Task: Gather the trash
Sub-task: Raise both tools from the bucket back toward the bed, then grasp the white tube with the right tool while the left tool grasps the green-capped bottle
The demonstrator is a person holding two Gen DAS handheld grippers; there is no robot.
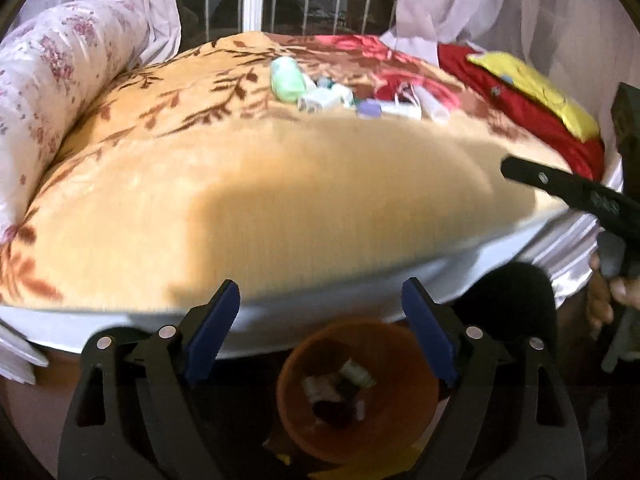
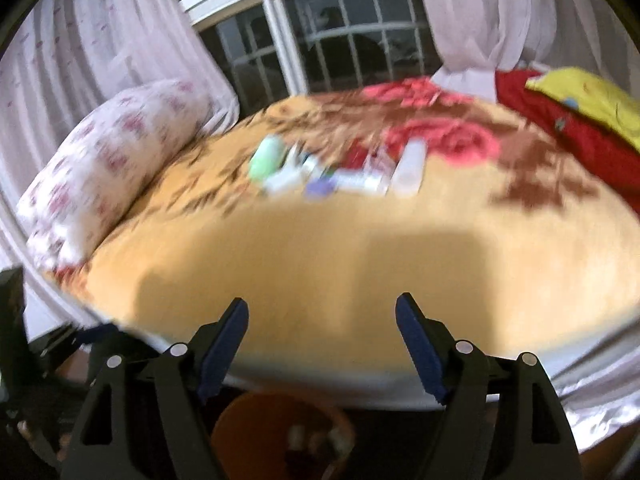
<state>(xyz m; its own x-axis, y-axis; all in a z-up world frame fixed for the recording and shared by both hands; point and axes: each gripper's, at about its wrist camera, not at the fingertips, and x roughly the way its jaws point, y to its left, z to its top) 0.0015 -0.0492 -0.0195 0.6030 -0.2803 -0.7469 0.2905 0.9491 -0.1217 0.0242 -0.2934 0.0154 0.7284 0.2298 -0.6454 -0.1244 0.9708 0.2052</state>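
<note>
Several pieces of trash lie in a row far back on the bed: a pale green packet, a purple piece, a white tube and small wrappers. An orange bin stands on the floor by the bed's near edge, with scraps inside. My left gripper hangs open above the bin, nothing between its blue pads. My right gripper is open and empty over the bed's near edge; in the left wrist view it shows at the right, held by a hand.
The bed carries an orange floral blanket with a white skirt around it. A flowered bolster lies on the left, a red and yellow cloth on the right. Curtains and a barred window stand behind.
</note>
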